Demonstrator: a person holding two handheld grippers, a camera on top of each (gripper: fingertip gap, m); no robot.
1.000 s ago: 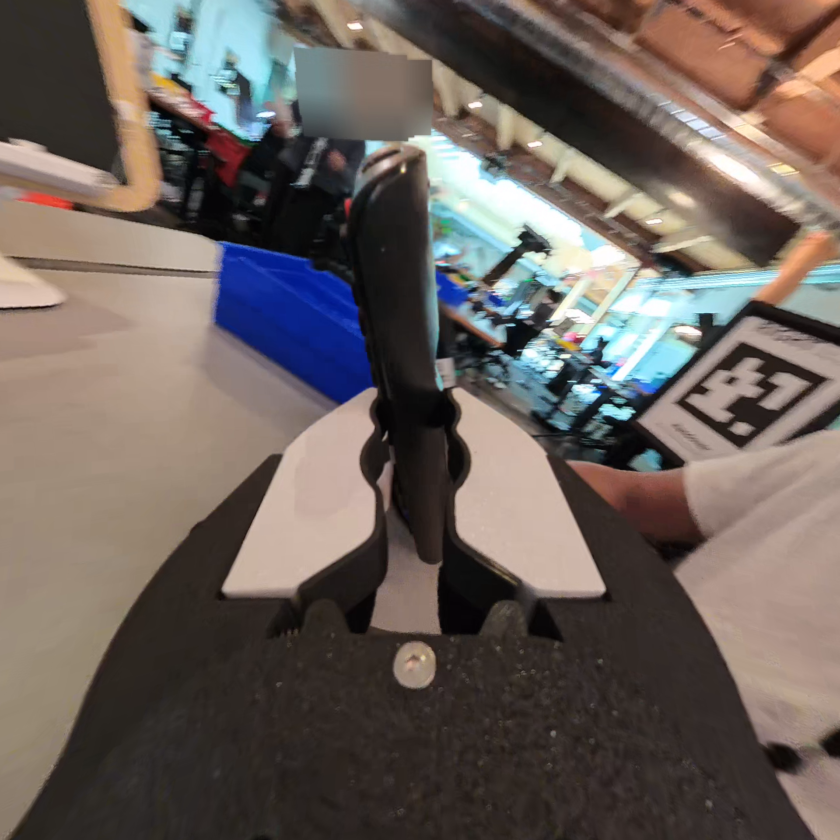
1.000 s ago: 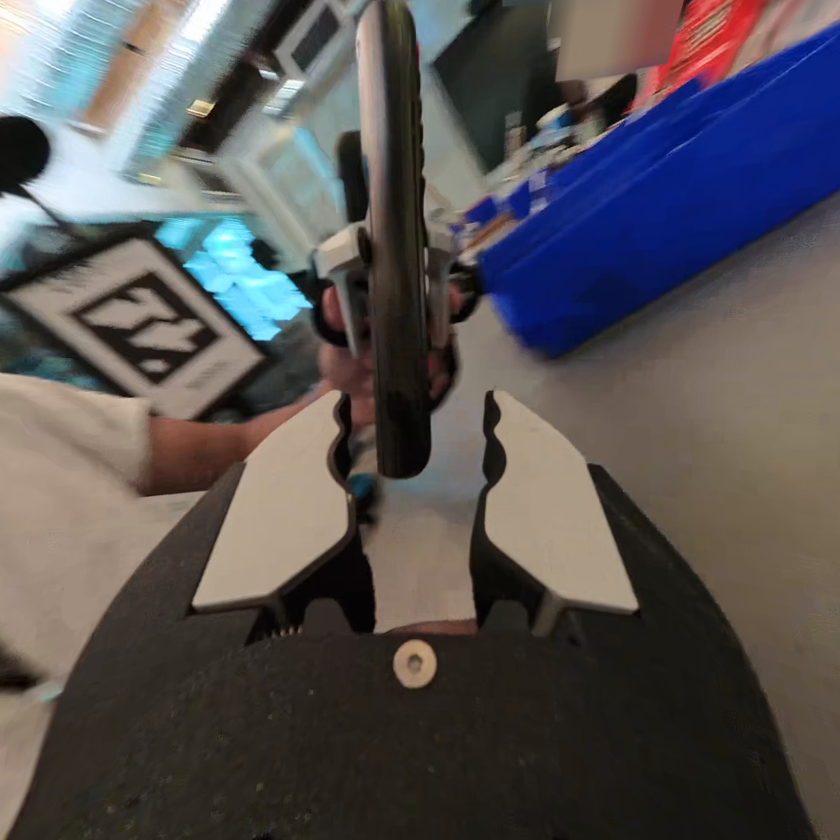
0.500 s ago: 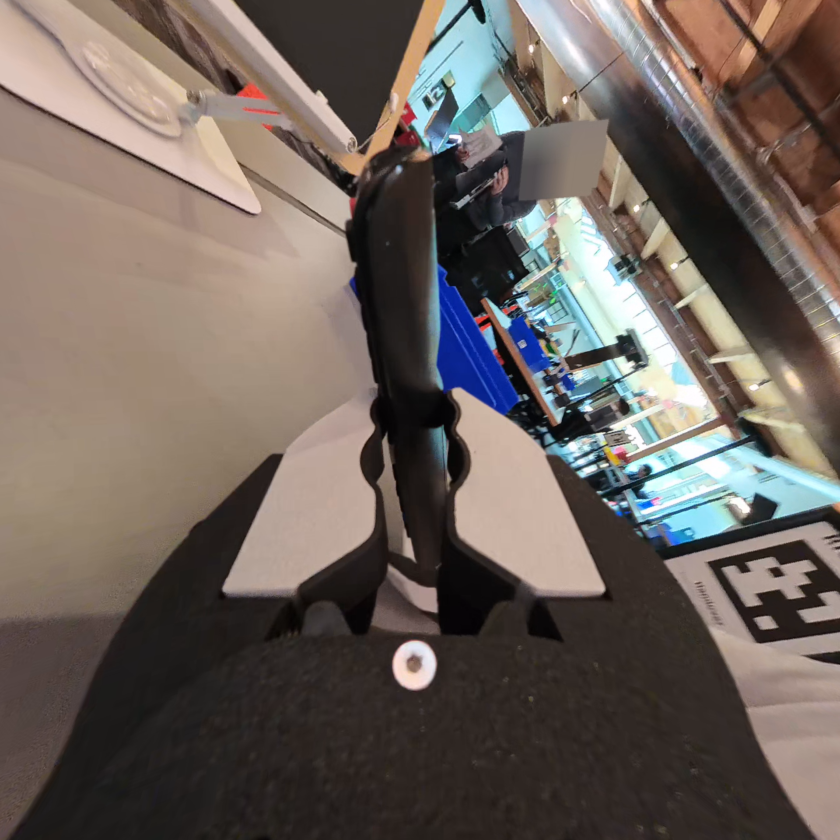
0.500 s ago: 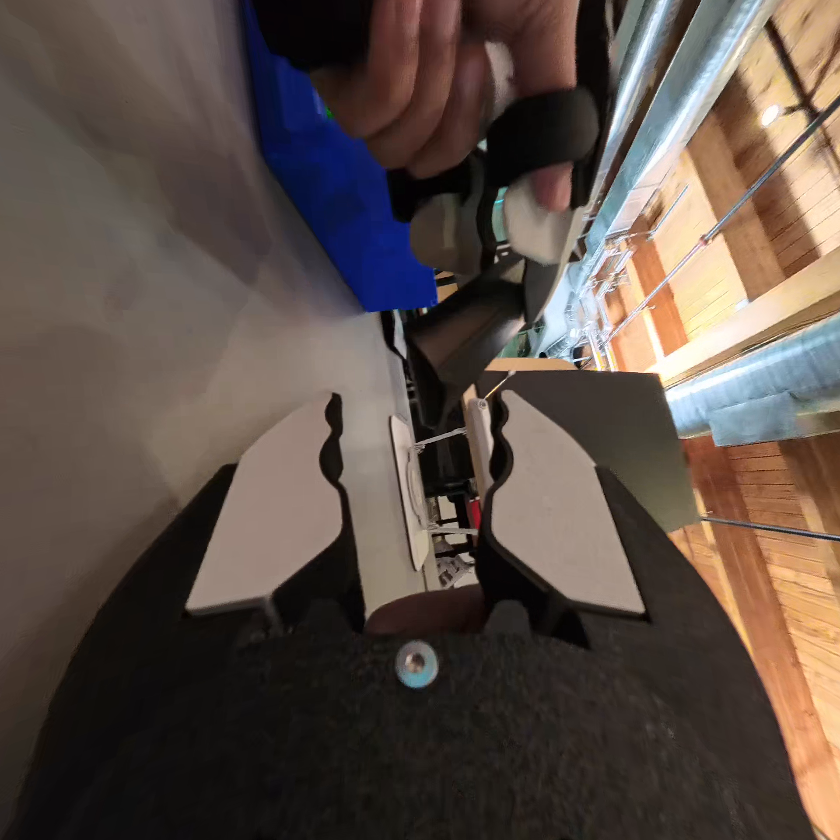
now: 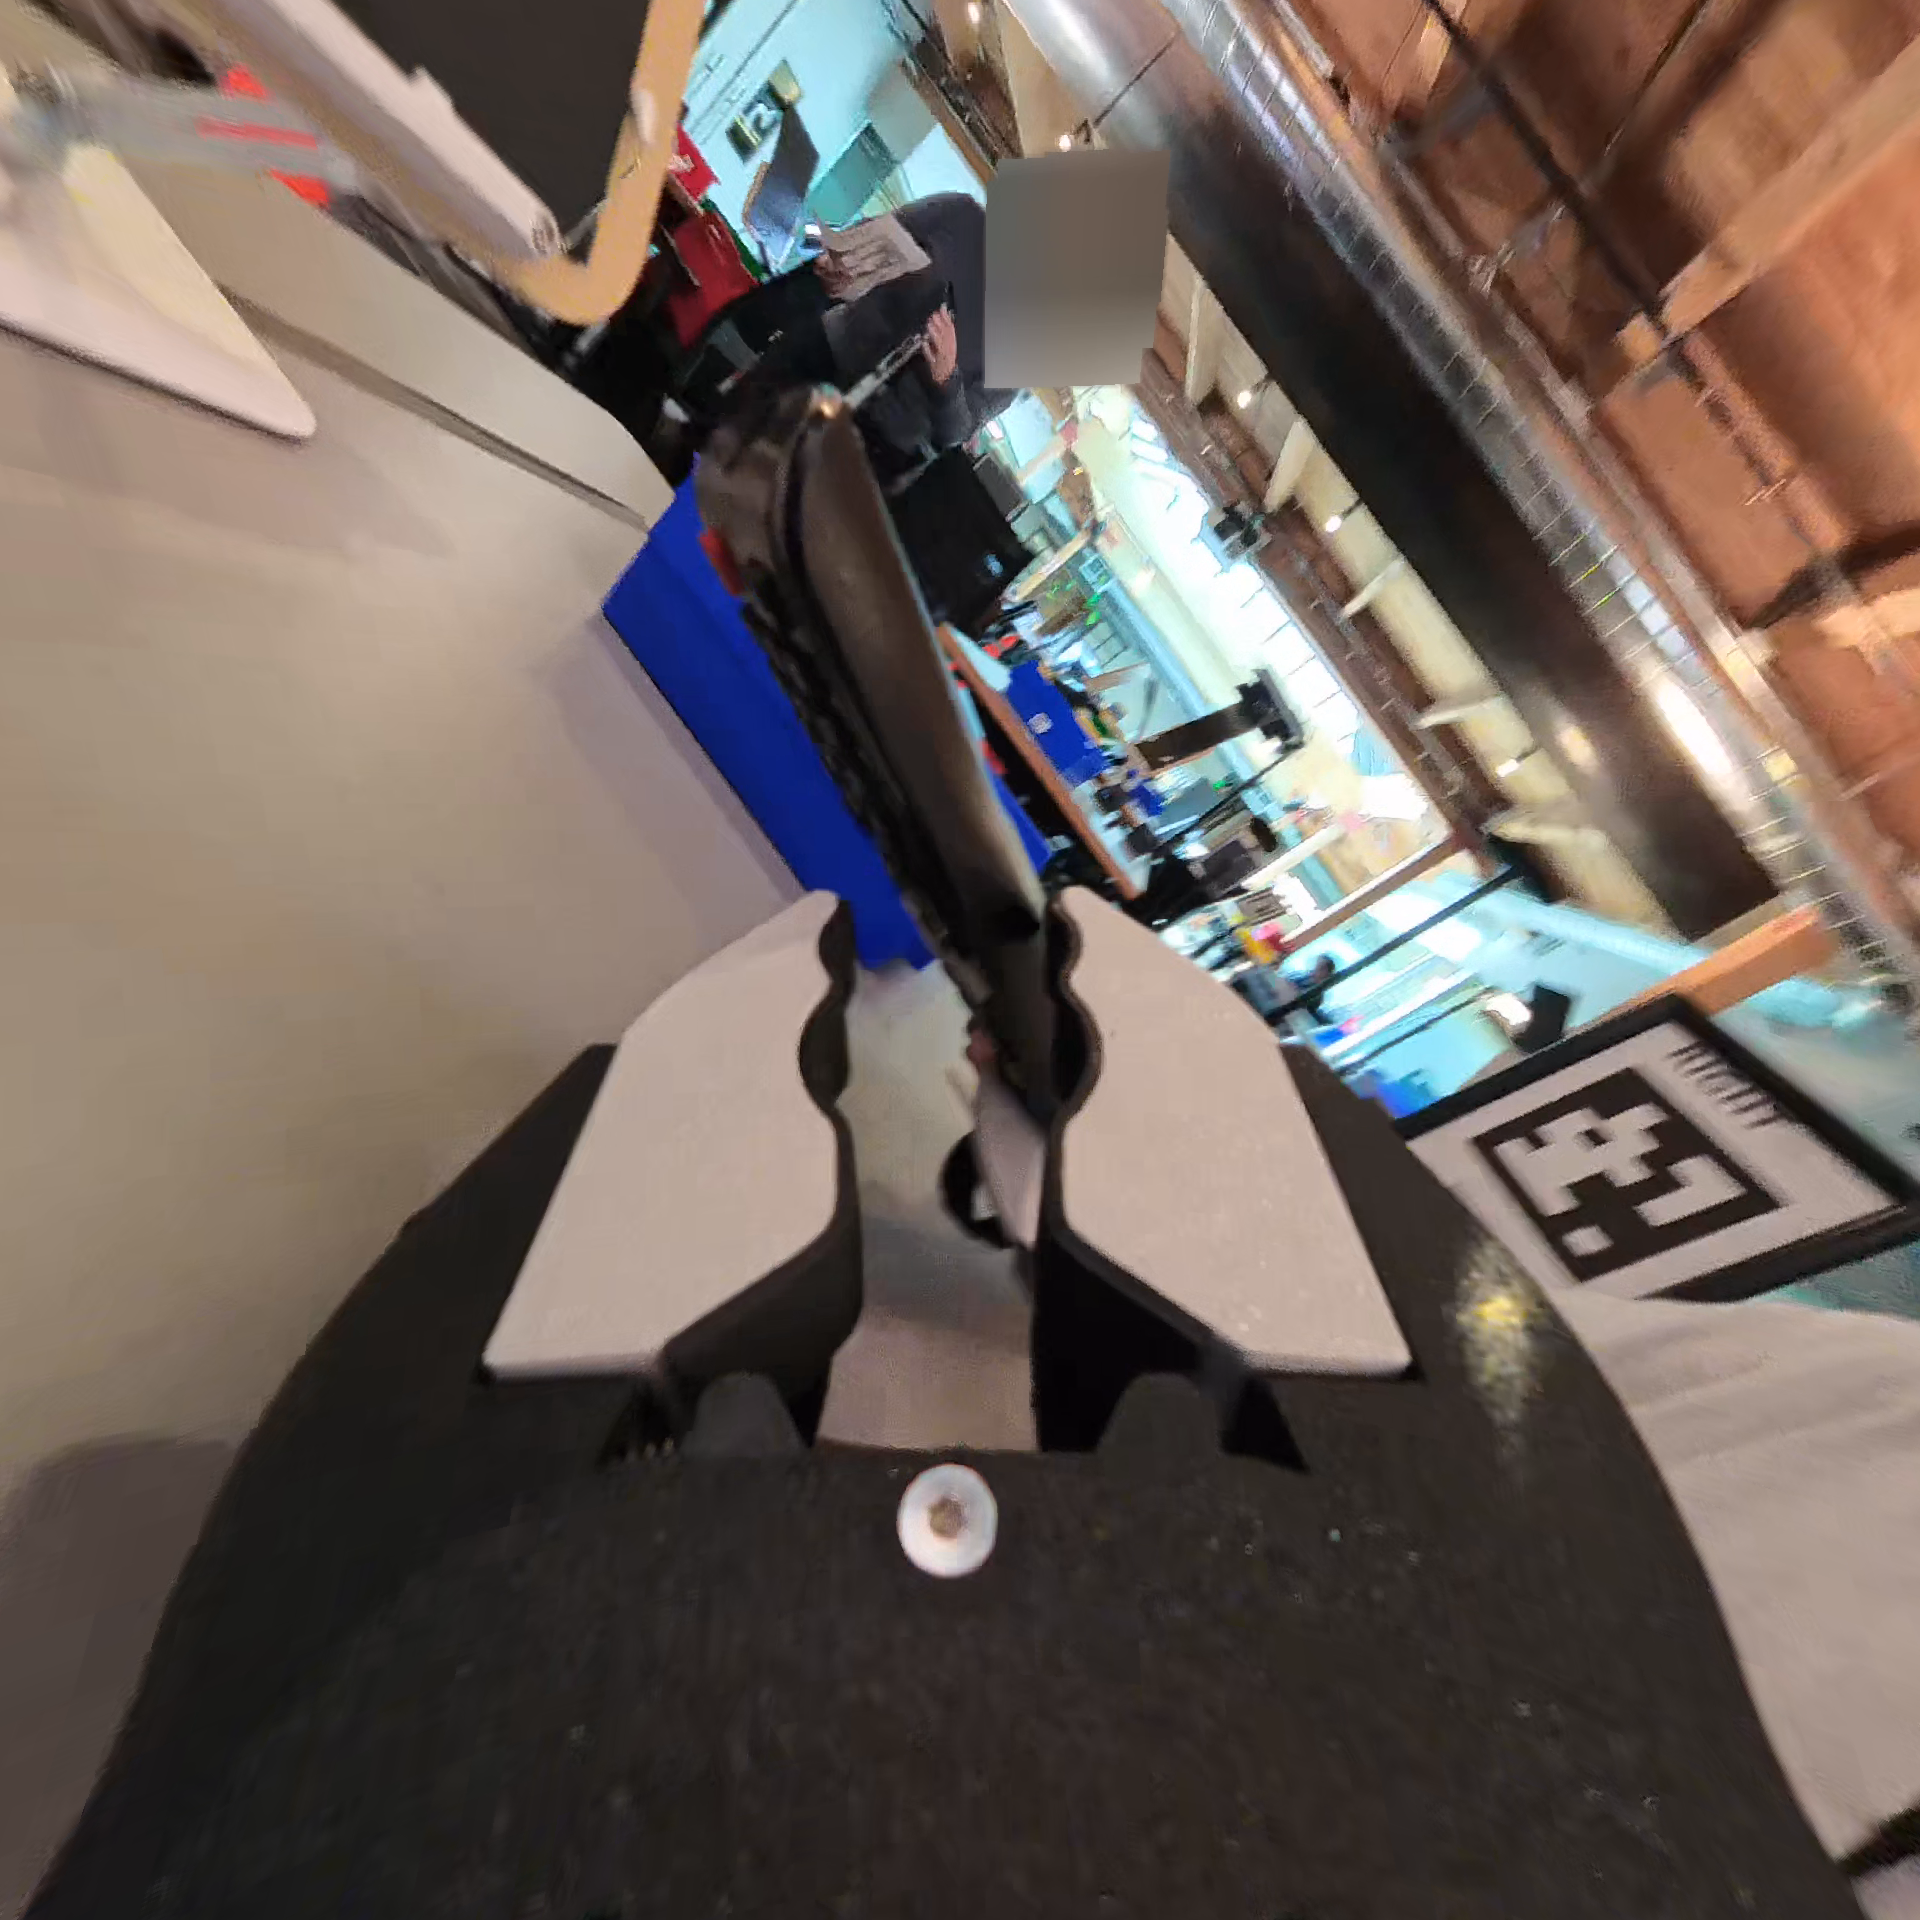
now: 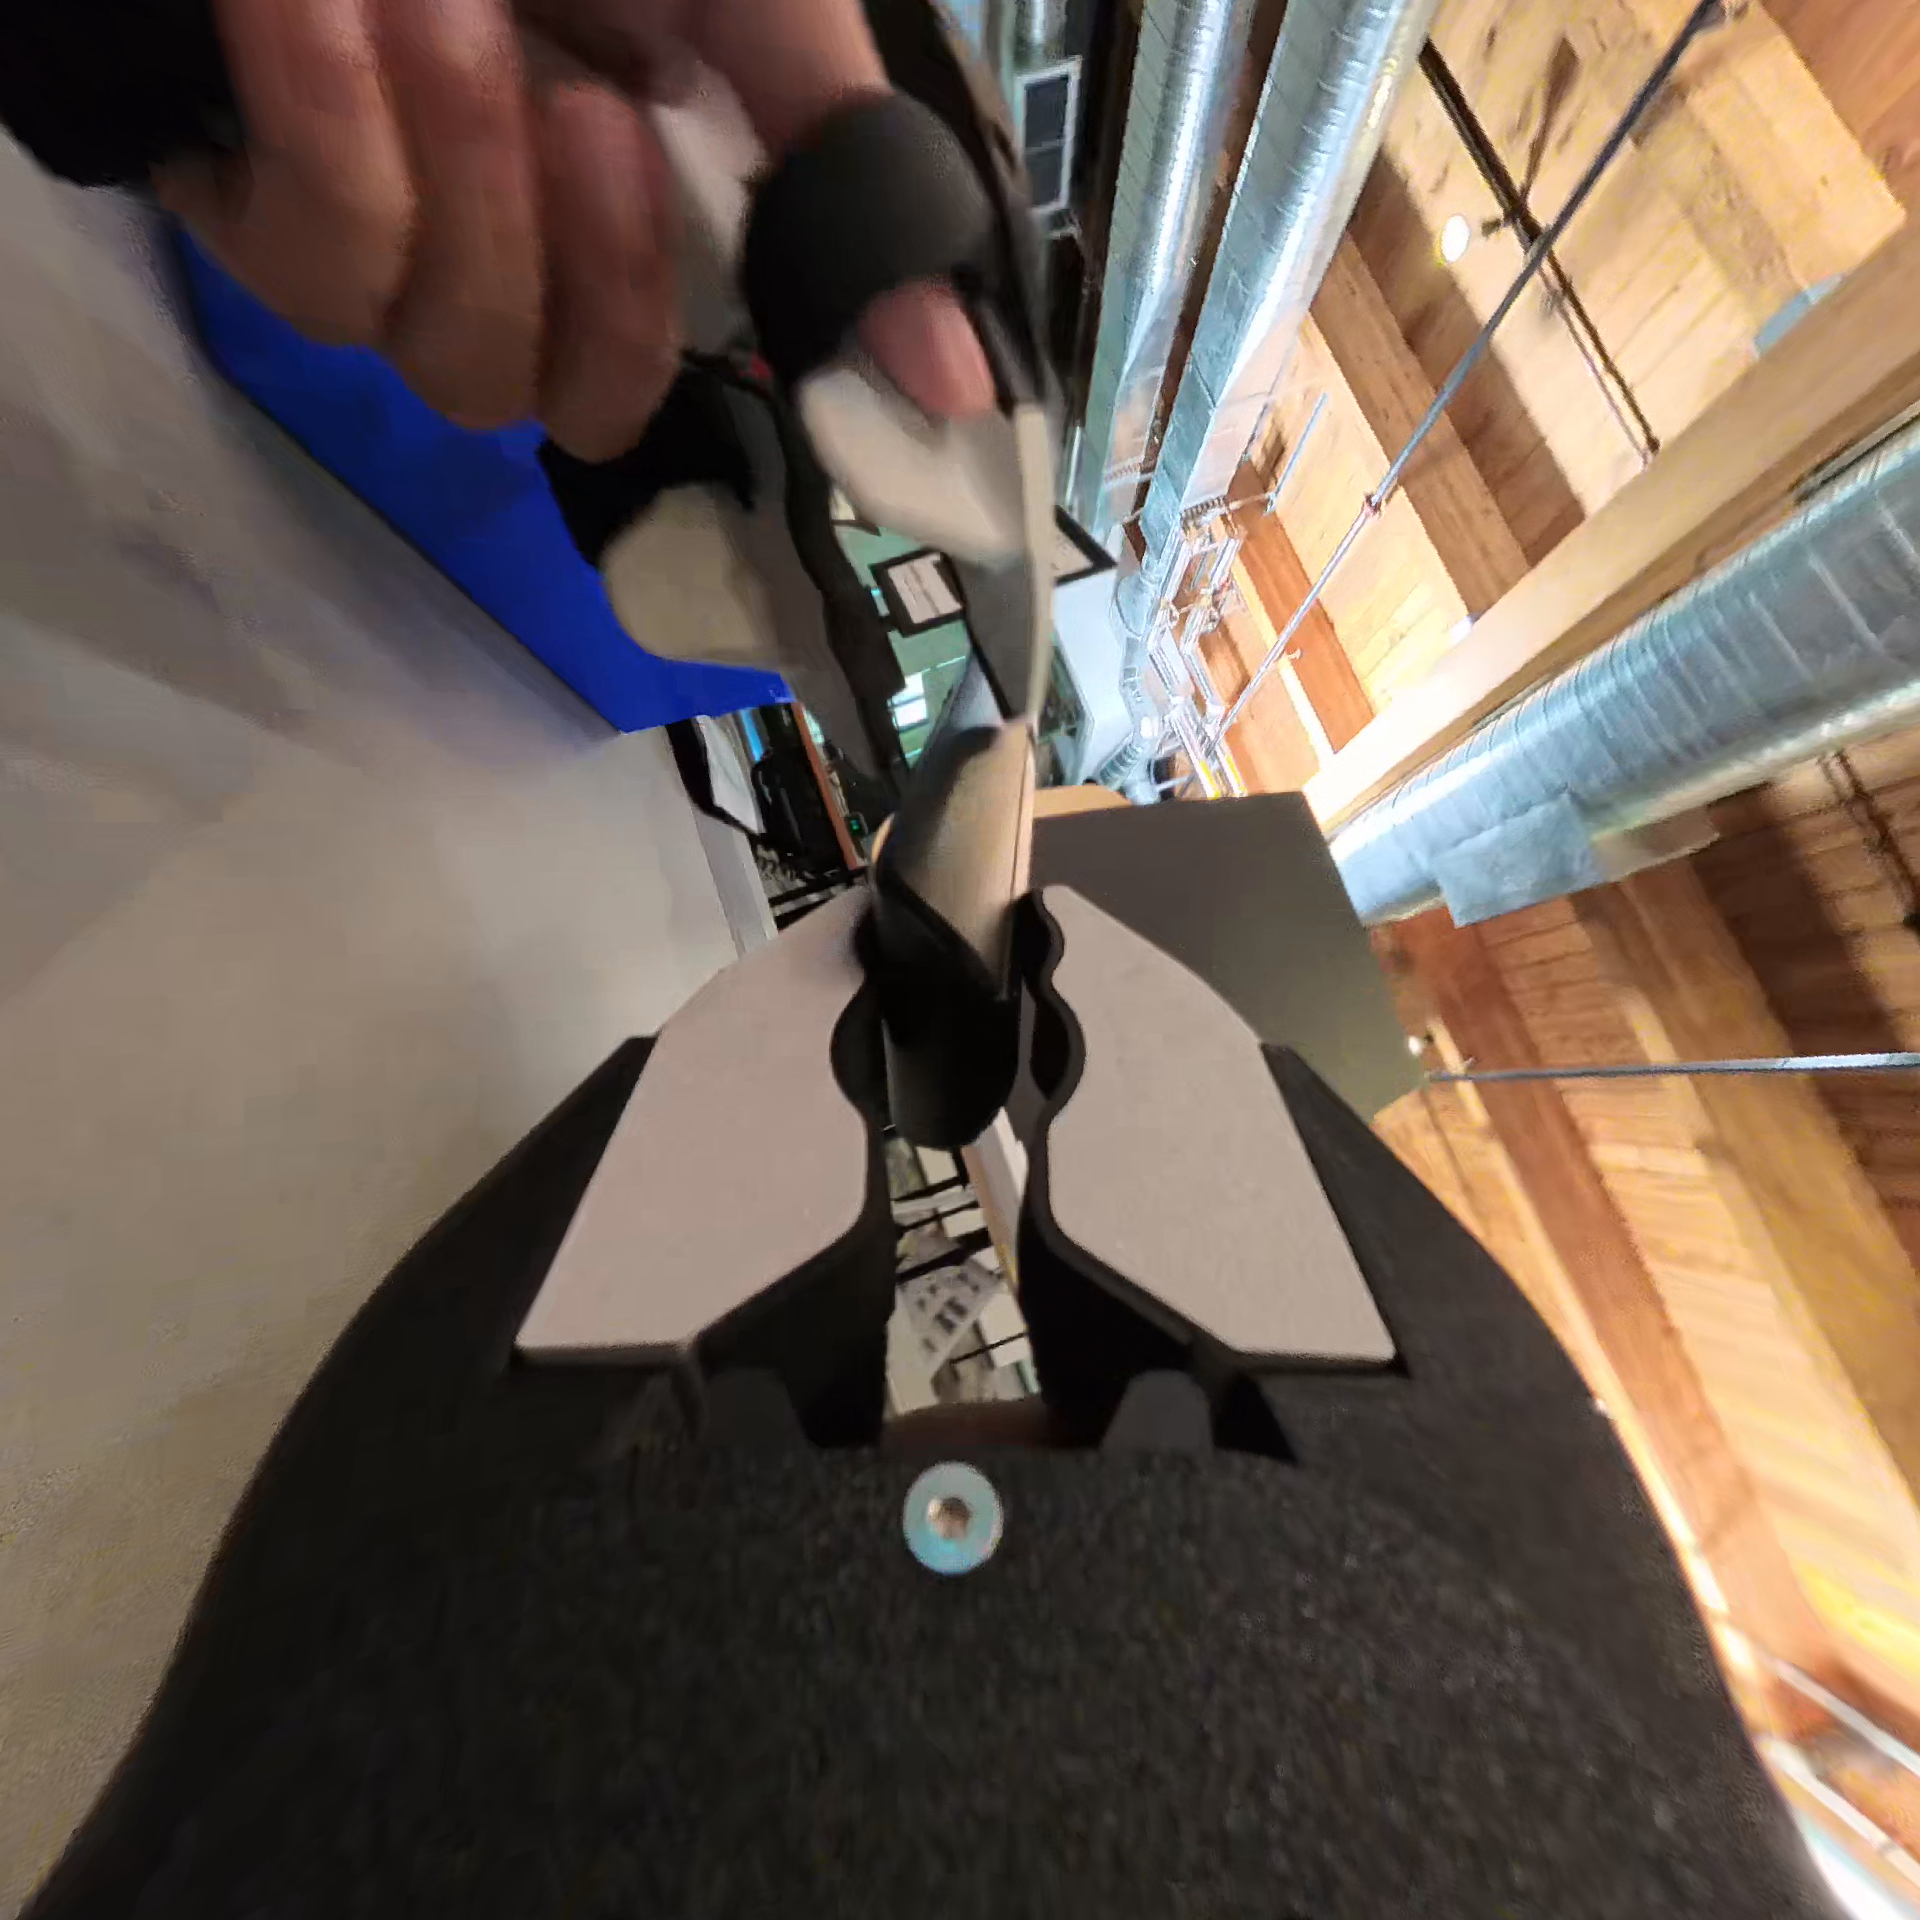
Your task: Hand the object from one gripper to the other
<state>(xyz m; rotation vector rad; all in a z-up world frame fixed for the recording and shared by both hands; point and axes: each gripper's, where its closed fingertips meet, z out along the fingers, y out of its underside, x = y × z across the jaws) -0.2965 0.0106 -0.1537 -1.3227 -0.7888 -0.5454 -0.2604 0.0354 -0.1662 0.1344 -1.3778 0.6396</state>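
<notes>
Spreading under everything is the grey table (image 5: pixel 260 831), with a blue bin (image 5: pixel 727 707) standing at its far side, and both grippers are hanging in the air above it. The left gripper (image 5: pixel 945 914) is showing its fingers standing apart, a clear gap between them, so it is gripping nothing. The black object (image 5: pixel 894 665), long and slim with what look like rows of buttons along one face, is only leaning against the inner edge of one white finger (image 5: pixel 1164 1143) while the other finger (image 5: pixel 707 1122) is standing clear of it. The right gripper (image 6: pixel 951 925) is pinching the opposite end of the object (image 6: pixel 935 1039), its fingers drawn narrow onto it near their tips, and the hand (image 6: pixel 468 208) working the left gripper is showing blurred beyond. By my reading, the handover is at the point where the giver is letting go and the taker is carrying the load. To do this step well, the right gripper should be keeping its squeeze steady, since it is holding the object close to its end and near the fingertips, where a long body could be swinging or slipping. The left gripper should be backing straight along the object's length, not sideways, so the touching finger is not dragging or levering it out of the right grip.
</notes>
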